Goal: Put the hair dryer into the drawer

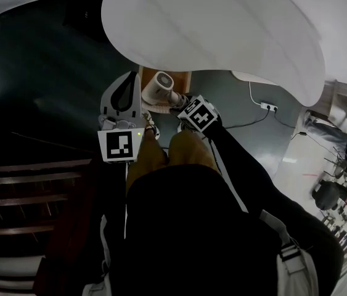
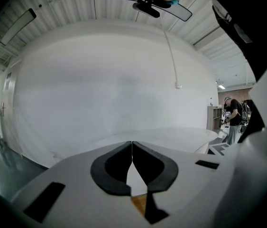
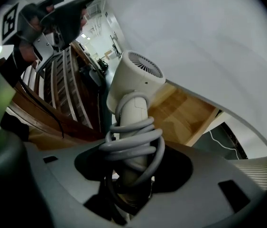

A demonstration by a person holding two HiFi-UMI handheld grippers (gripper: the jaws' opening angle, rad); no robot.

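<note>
White plastic, the dryer [image 1: 159,86] sat in the middle of the head view, just below the curved edge of the pale tabletop [image 1: 222,23] and over the open wooden drawer [image 1: 184,78]. The right tongs [image 1: 176,101] came in from lower right and held it by the handle, and a dark sleeve [image 1: 247,177] ran back from them toward the bottom of the frame. In the right gripper view the right tongs [image 3: 131,175] stood wide, closed on the handle where a grey cord [image 3: 133,139] was wound round it. The dryer [image 3: 133,80] rose up the frame with its vented round head at centre, and the drawer [image 3: 183,110] showed bare wood behind it at right; whether the dryer touched that wood could not be told. The left tongs [image 1: 126,82] were just left of the dryer, apart from it. In the left gripper view the left tongs [image 2: 132,148] had their tips together with nothing between them and faced the white tabletop [image 2: 171,134].
</note>
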